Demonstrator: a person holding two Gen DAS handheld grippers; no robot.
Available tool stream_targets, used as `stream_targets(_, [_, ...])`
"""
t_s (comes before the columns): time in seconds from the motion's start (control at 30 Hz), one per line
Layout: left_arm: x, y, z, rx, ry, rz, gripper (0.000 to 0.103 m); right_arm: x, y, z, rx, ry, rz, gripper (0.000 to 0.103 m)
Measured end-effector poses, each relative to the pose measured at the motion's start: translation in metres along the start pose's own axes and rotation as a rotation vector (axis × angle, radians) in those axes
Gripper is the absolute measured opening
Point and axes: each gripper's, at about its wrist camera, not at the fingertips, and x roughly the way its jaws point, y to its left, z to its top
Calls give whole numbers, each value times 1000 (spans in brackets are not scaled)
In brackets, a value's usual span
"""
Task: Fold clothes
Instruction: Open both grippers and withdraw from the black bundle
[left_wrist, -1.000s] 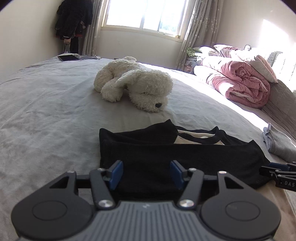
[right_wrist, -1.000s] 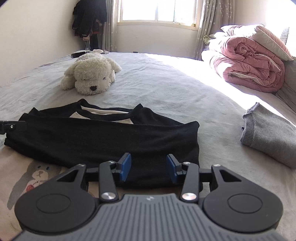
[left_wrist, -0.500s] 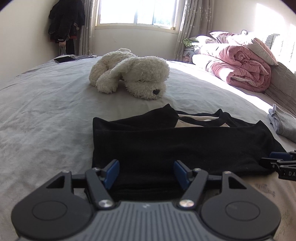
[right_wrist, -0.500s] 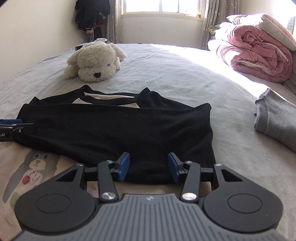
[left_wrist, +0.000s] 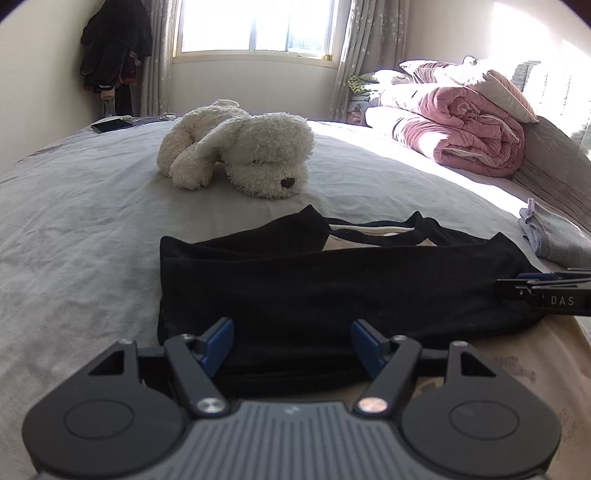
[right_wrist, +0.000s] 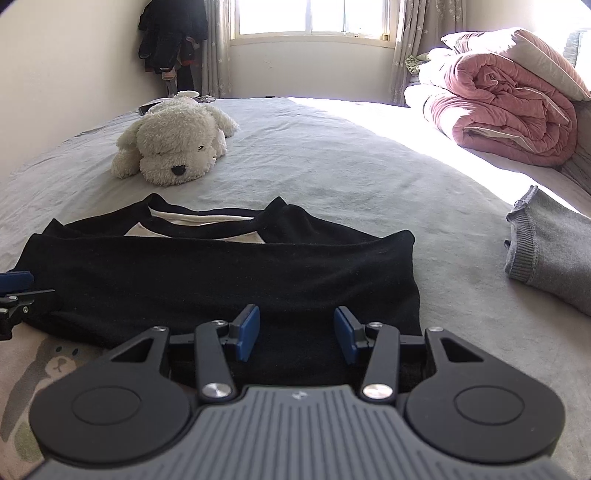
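Black garment (left_wrist: 332, 280) flat; left gripper (left_wrist: 292, 341) opening, angled down, seemingly empty.

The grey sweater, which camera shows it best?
The right wrist view: the grey sweater lies large at the right on the bed, ribbed edge clear. The left wrist view catches only a small part at the right edge.

Left tool (left_wrist: 291, 343): matte black linkage arms with silver pivot screws, blue rubber-faced finger pads (left_wrist: 218, 341), two round black discs flanking a ribbed grey housing with a small pale logo. Right tool (right_wrist: 295, 334): same build, same blue pads (right_wrist: 246, 332). Seen side-on from the left camera, its black finger carries white lettering "DAS".
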Motion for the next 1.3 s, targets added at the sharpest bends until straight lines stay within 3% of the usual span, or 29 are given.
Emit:
stream_targets(0.23, [2,0,-2,13,1,-6,78,6,-39,1,120,1,-68,43])
stream_targets(0.33, [0,-2,-1,16,-7,-5,78,-3,-53,0,172,-18,-77,46])
stream_targets(0.53, [-10,-1,4,-7,-60,3,78,-18,-43,9,161,-82,-36,46])
stream_targets(0.63, [-3,-2,2,4,-10,16,78,-13,-36,5,120,-69,-30,46])
stream_targets(0.73, [-4,-5,1,27,-4,27,78,-4,-37,-5,76,-5,-90,45])
stream_targets(1.0, [-29,-6,5,-15,15,-19,78,-45,-42,-1,124,-17,-27,48])
stream_targets(1.2, [-48,-5,-2,-78,81,-29,78,-66,-32,-11,156,55,6,49])
stream_targets(1.3, [-60,-13,-4,-41,91,-21,78,-81,-28,-17,139,82,-3,49])
